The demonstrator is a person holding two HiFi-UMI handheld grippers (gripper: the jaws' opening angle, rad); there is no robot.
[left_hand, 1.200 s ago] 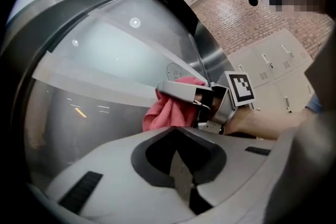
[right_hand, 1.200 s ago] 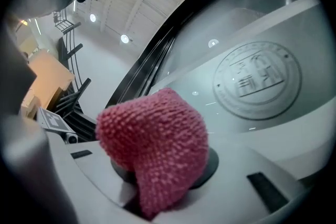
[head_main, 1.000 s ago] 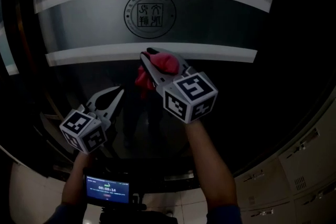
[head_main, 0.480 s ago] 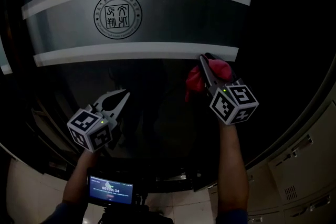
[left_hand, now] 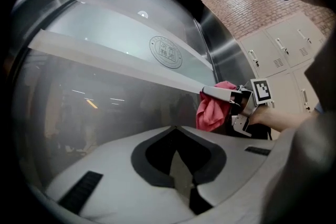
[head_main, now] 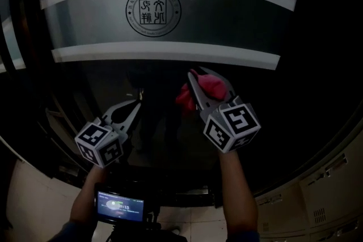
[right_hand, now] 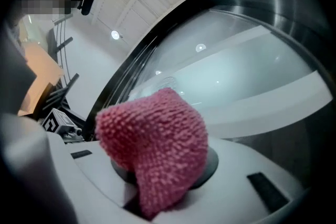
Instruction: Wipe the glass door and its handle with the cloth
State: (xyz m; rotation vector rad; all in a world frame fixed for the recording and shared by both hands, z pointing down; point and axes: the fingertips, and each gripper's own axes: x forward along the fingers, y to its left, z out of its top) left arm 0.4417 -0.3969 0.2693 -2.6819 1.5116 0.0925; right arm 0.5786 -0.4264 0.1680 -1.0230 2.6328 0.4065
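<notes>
The glass door (head_main: 170, 37) fills the head view, dark with two frosted bands and a round seal (head_main: 153, 10). My right gripper (head_main: 198, 74) is shut on a pink-red cloth (head_main: 209, 86) and holds it against the dark glass just below the lower band, right of the seal. The cloth (right_hand: 157, 139) bulges over the jaws in the right gripper view. My left gripper (head_main: 135, 106) hangs lower left, shut and empty, its tips near the glass. From the left gripper view the cloth (left_hand: 212, 113) hangs at the band's end. No handle shows clearly.
Pale lockers (head_main: 334, 178) stand right of the door, also seen as lockers (left_hand: 283, 50) under a brick wall (left_hand: 247, 13). A metal door frame (left_hand: 220, 55) borders the glass. A small lit screen (head_main: 119, 204) sits below my hands, above the tiled floor (head_main: 34, 201).
The right gripper swept the cloth right along the glass below the lower band, then came back left and slightly lower. The left gripper stayed low on the left, shut.
</notes>
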